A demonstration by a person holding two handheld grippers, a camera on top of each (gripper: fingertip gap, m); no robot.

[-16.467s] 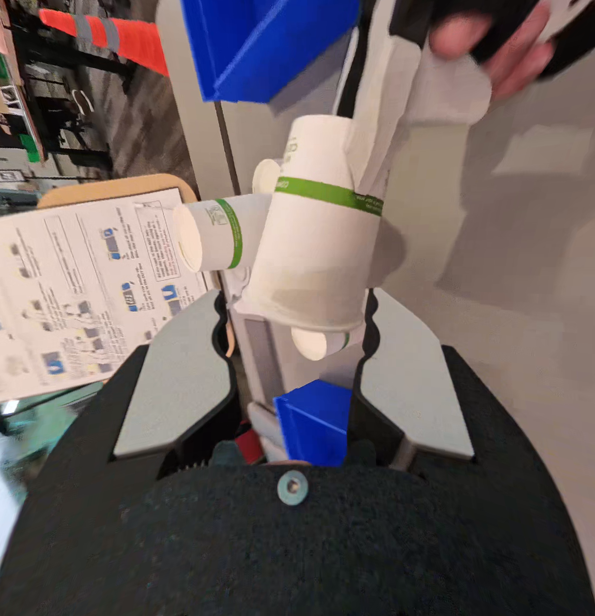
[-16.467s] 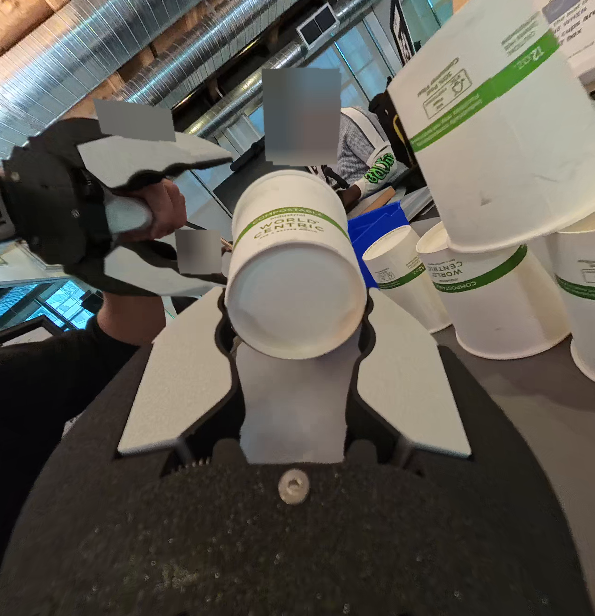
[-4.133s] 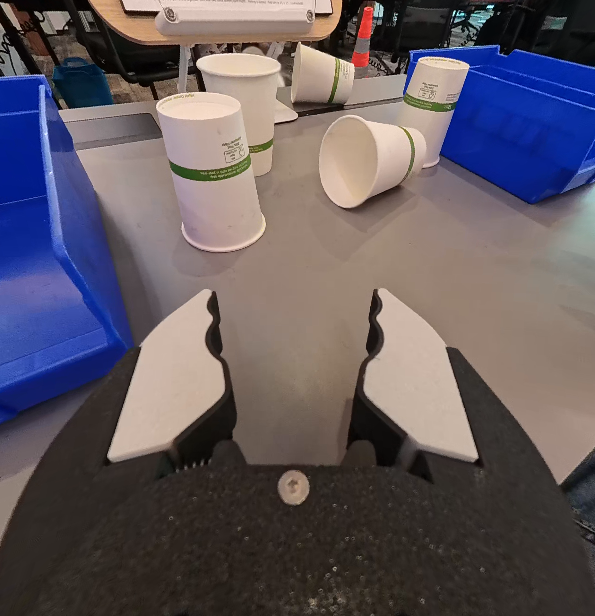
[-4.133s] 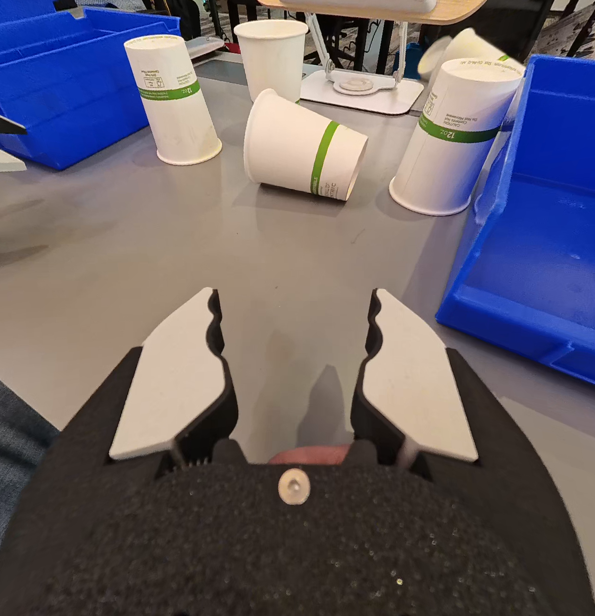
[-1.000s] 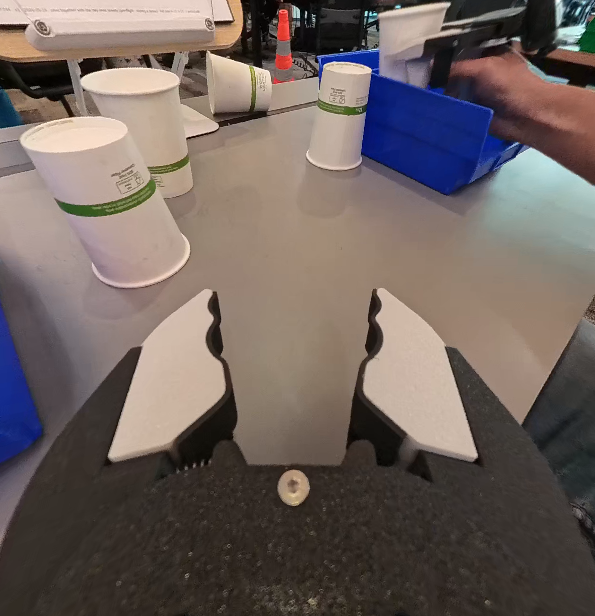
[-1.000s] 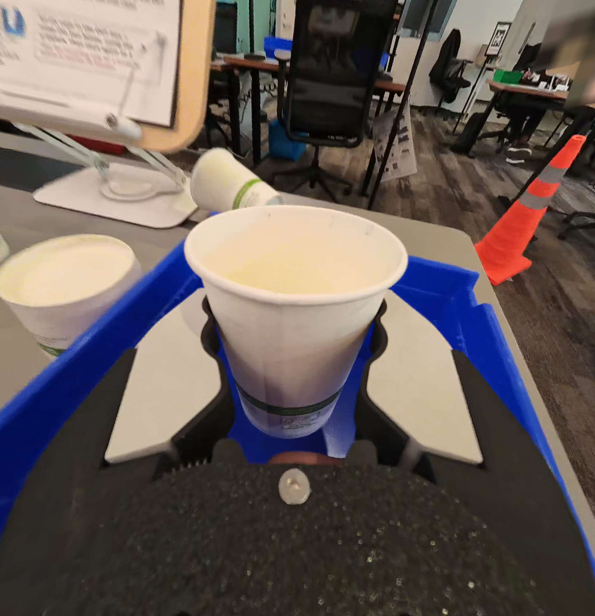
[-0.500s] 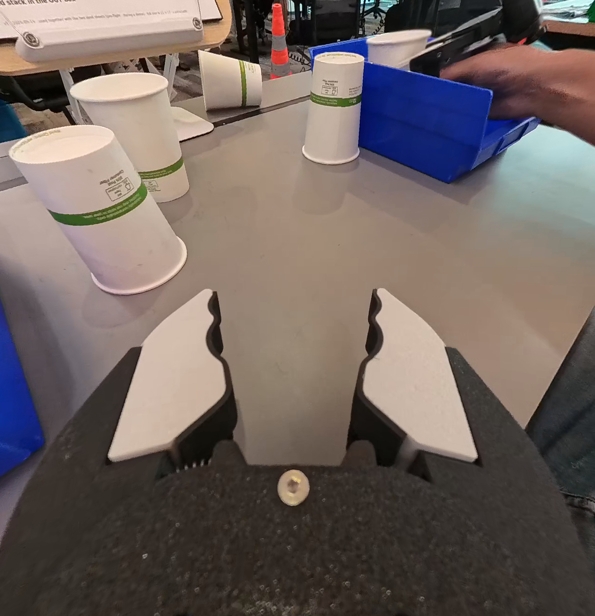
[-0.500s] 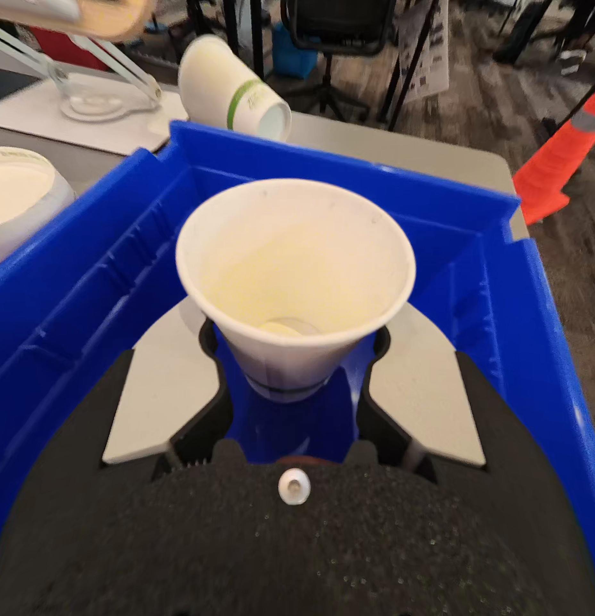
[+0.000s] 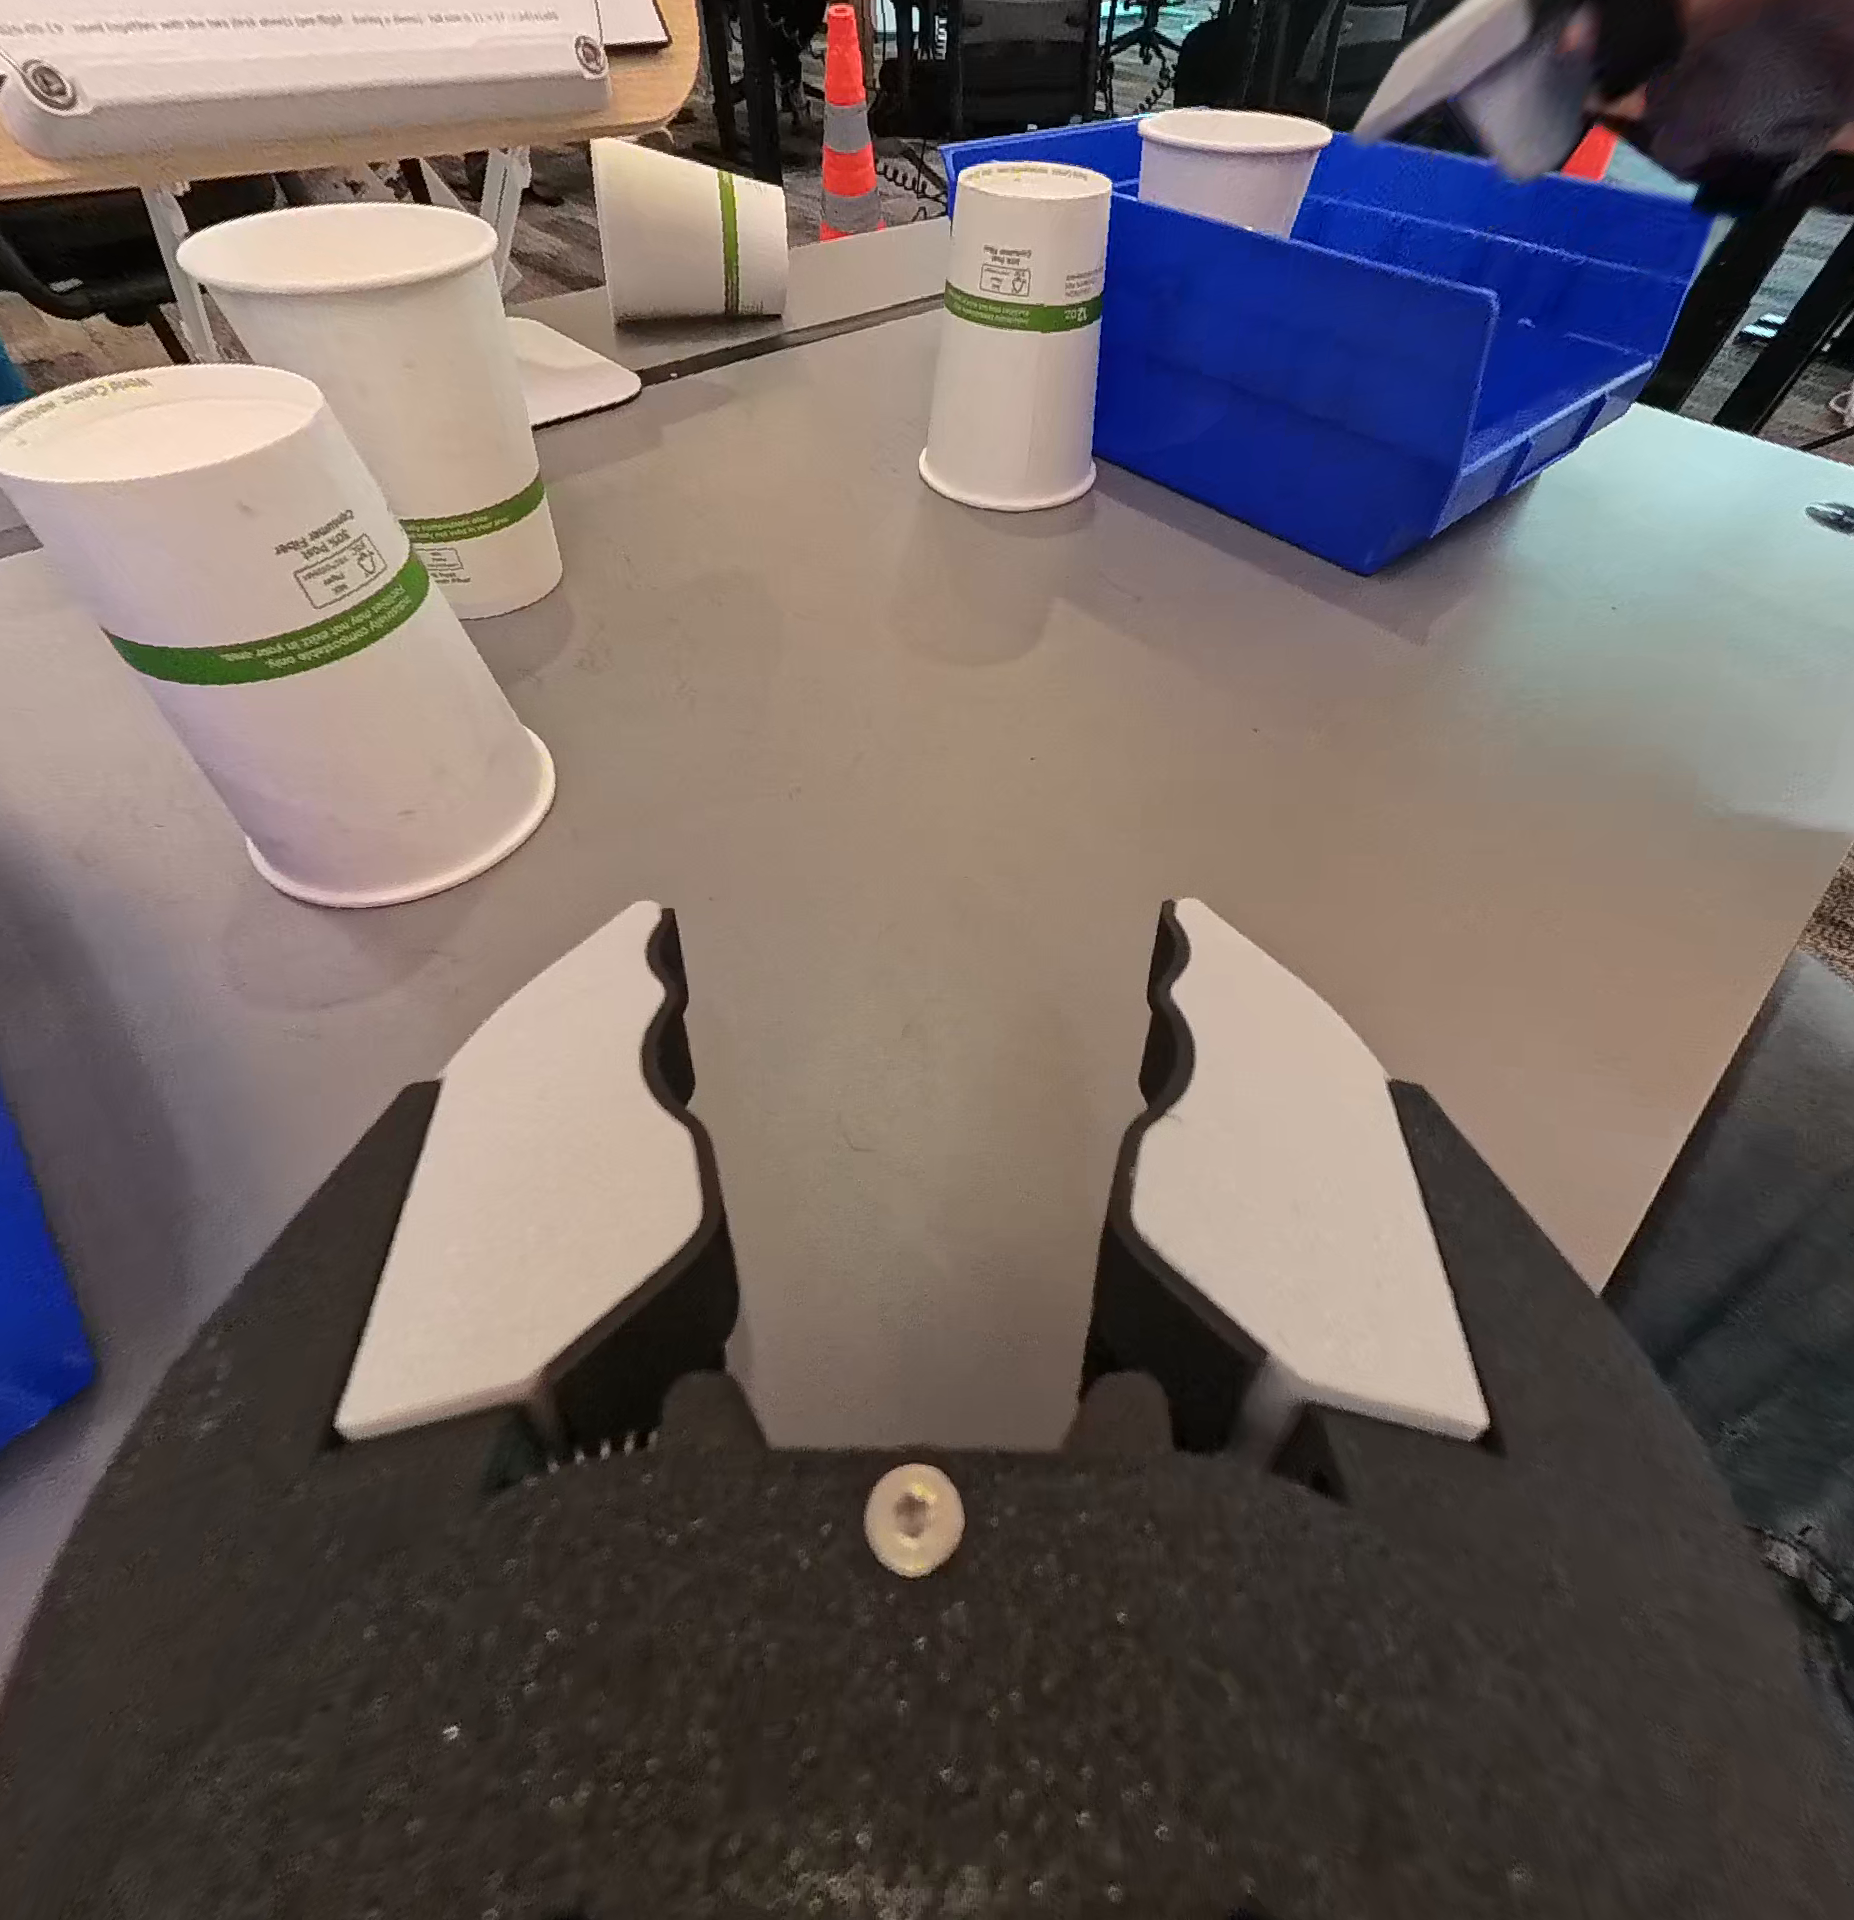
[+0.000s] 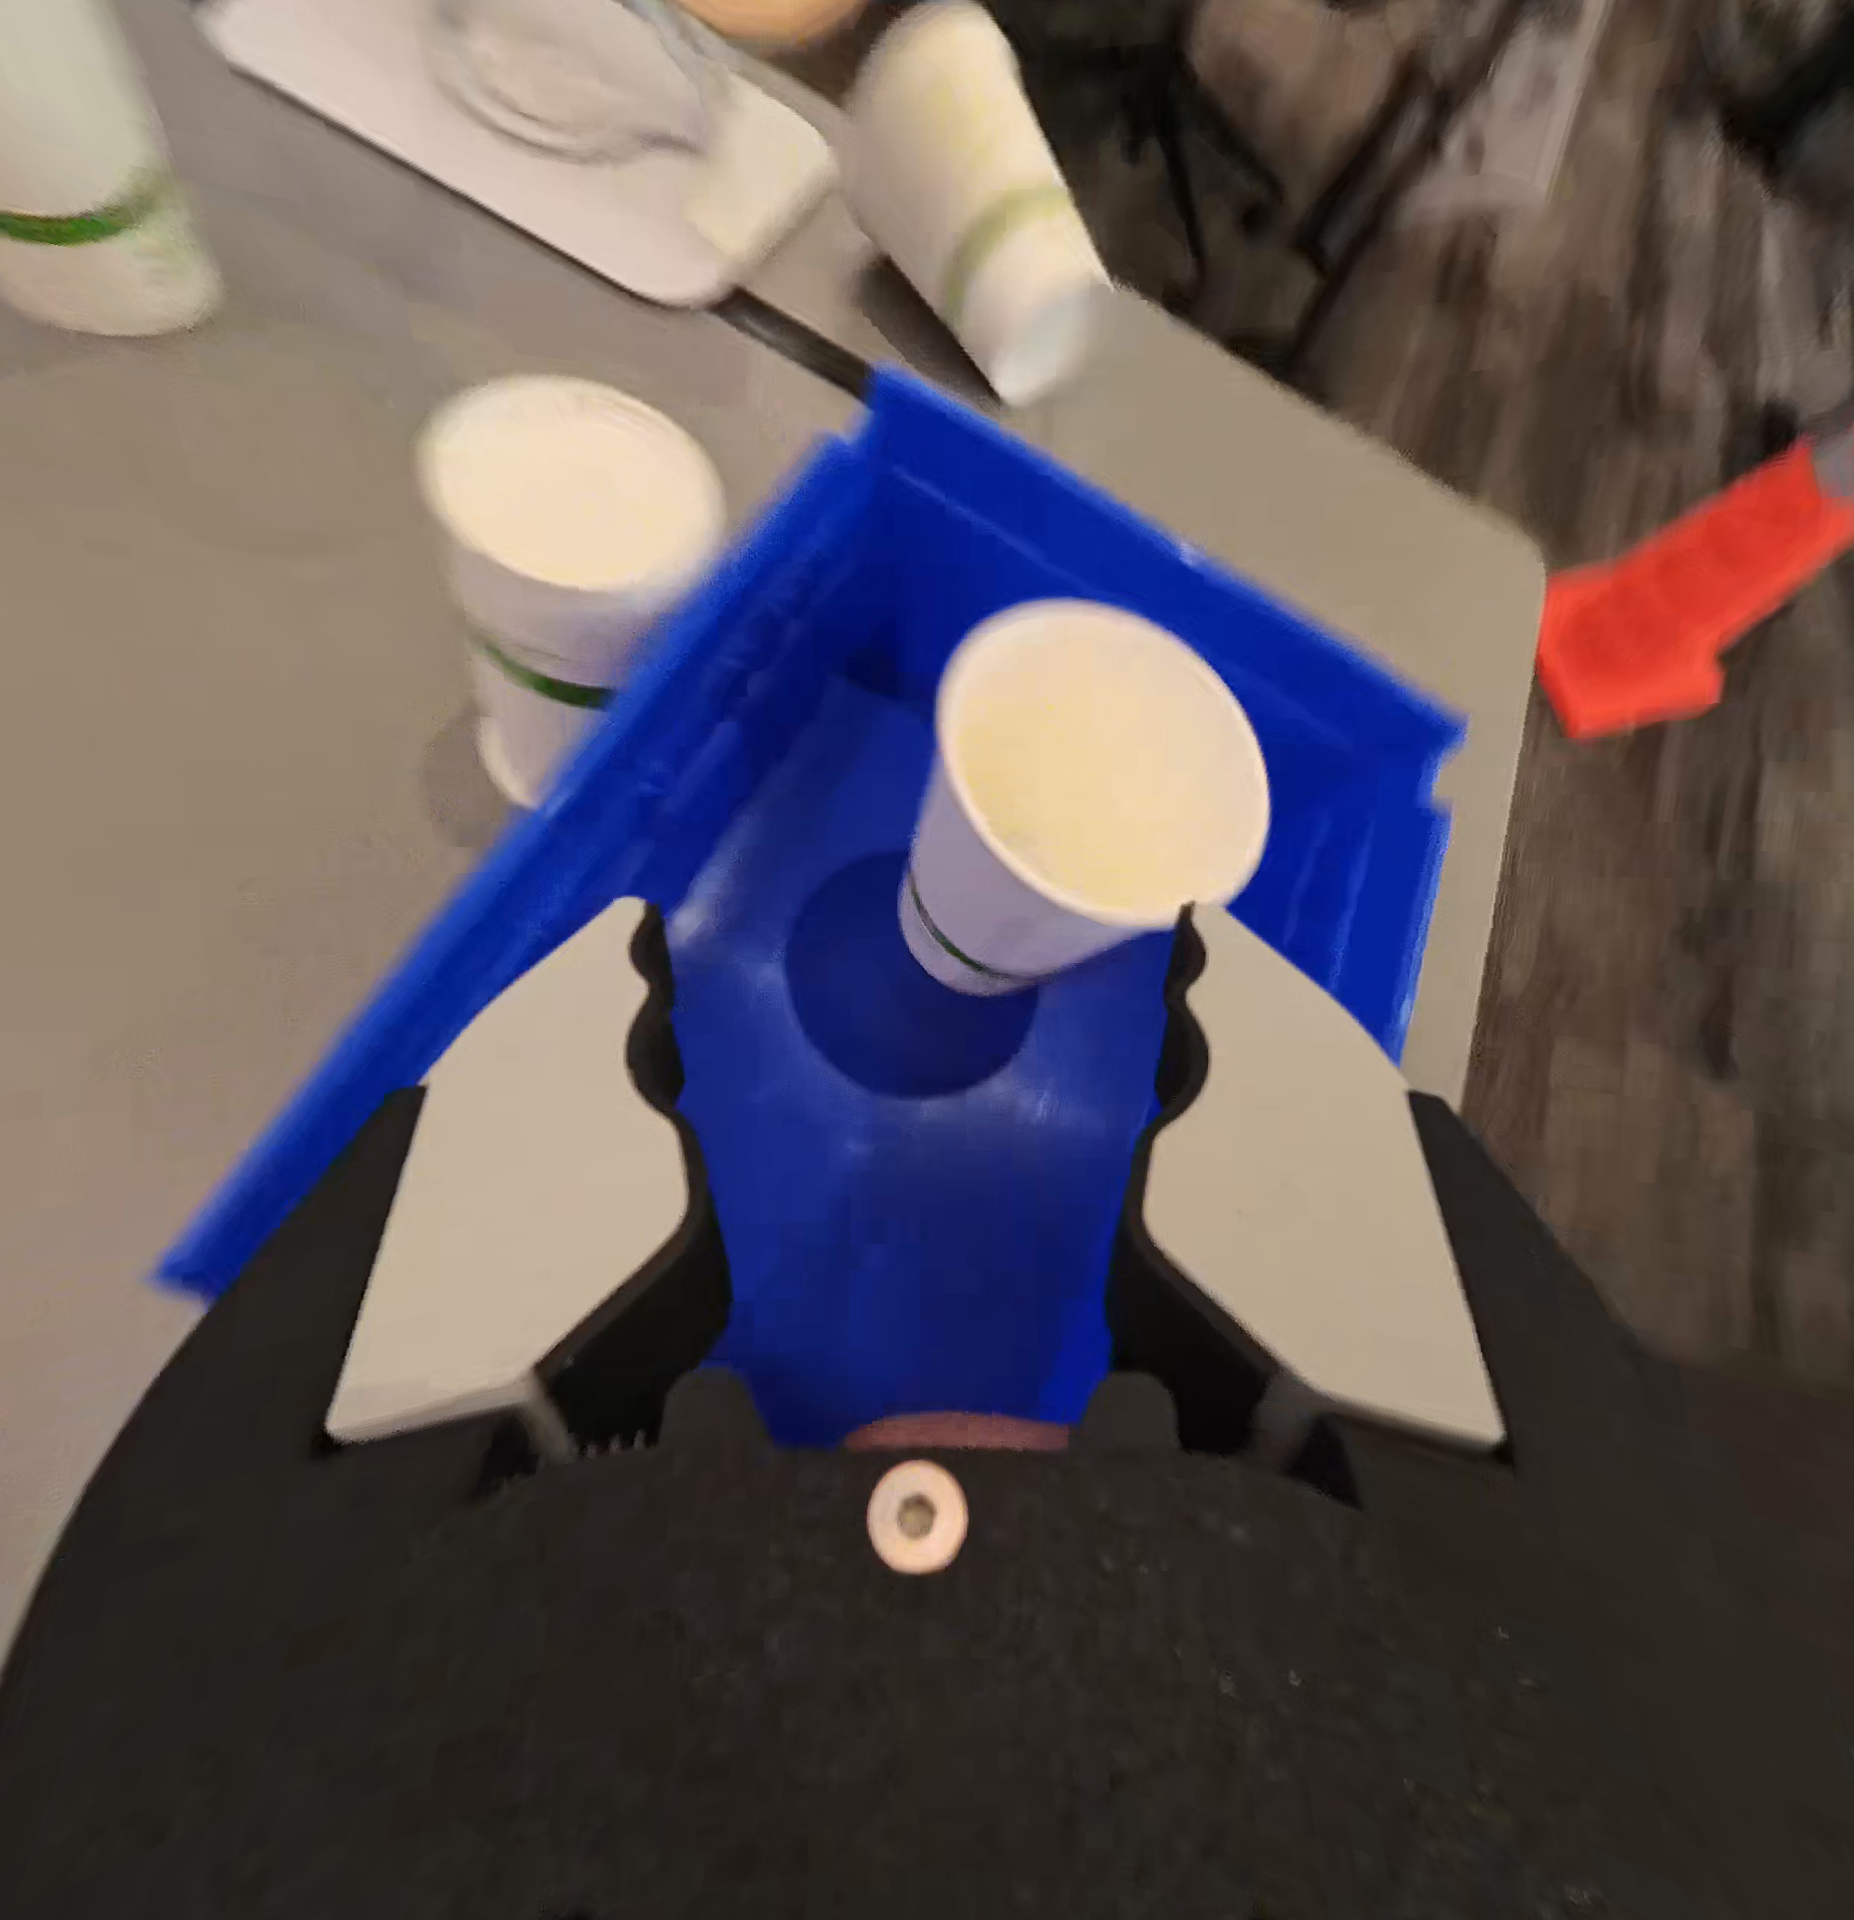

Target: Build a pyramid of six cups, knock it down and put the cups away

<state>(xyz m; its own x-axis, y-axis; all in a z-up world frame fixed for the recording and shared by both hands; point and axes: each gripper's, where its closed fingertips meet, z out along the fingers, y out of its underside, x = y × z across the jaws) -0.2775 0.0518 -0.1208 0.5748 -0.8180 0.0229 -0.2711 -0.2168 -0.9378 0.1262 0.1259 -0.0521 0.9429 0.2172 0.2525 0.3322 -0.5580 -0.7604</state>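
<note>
With one paper cup (image 10: 1089, 800) binned, four wait.
Both jaws gape empty; it stands near the right gripper (image 10: 912, 920), whose fingertip could tip it over.

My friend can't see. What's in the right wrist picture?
A white paper cup stands mouth up inside a blue plastic bin, just past the open right gripper. An upside-down white paper cup stands on the grey table beside the bin.

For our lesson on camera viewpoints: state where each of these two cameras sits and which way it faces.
Left wrist view: low over the grey table, facing across it; open left gripper shows.
Right wrist view: above the blue bin, looking steeply down; open right gripper shows.
Shared: the bin, the upright cup inside it, the upside-down cup beside it.
</note>
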